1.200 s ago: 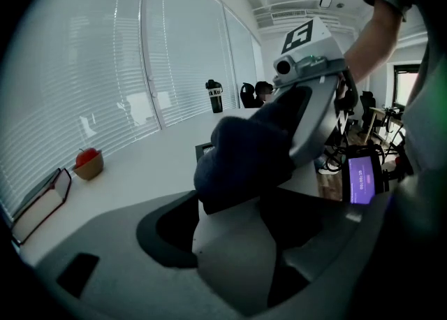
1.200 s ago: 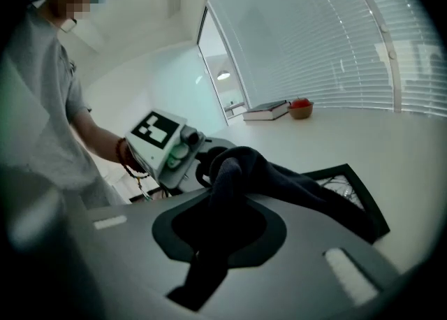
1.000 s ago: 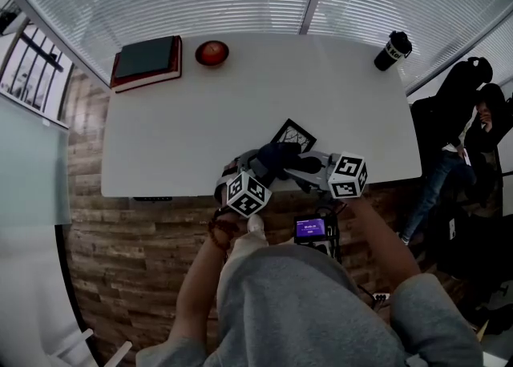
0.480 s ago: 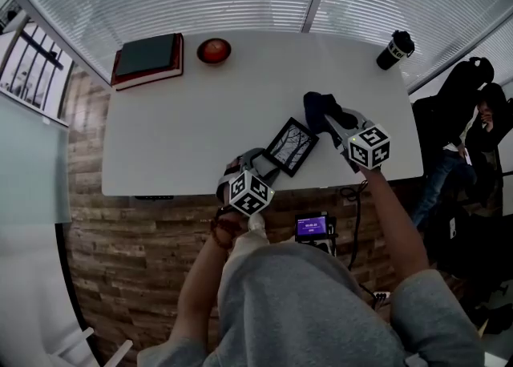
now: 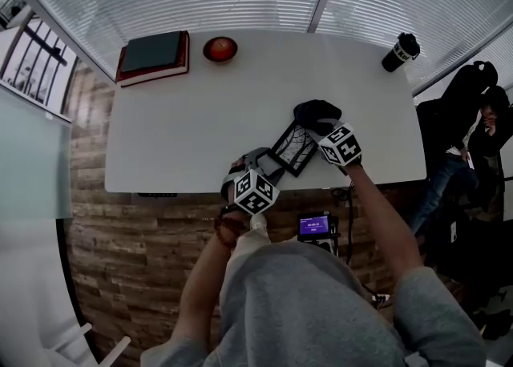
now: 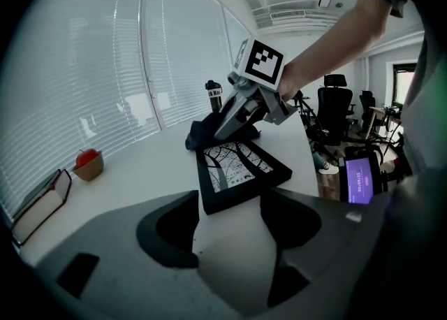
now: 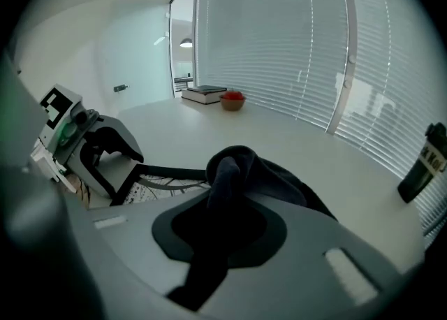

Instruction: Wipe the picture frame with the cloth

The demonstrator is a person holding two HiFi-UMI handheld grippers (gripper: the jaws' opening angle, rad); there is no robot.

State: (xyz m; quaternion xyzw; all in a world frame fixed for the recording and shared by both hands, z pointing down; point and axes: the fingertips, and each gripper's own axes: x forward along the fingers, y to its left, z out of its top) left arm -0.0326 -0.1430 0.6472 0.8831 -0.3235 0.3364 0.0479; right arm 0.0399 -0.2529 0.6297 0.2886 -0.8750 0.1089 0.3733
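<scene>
The black picture frame [image 5: 293, 149] with a tree print lies near the table's front edge. Its near end sits between the jaws of my left gripper [image 5: 268, 163], which are shut on it; the left gripper view shows the frame [image 6: 237, 172] wedged between both jaws of the left gripper [image 6: 230, 200]. My right gripper [image 5: 319, 127] is shut on a dark cloth [image 5: 315, 113] that rests at the frame's far corner. In the right gripper view the cloth [image 7: 237, 168] bunches out of my right gripper [image 7: 227, 207], with the frame [image 7: 164, 179] just beyond it.
The white table [image 5: 184, 133] carries a stack of books [image 5: 151, 56], a small bowl with something red [image 5: 220, 49] and a black tumbler [image 5: 401, 52] along its far side. A device with a lit purple screen [image 5: 314, 226] hangs below the front edge. A person [image 5: 469, 117] is at the right.
The right gripper lifted the cloth off the frame, swung out to the right, then came down at the frame's far corner. The left gripper and the frame stayed put.
</scene>
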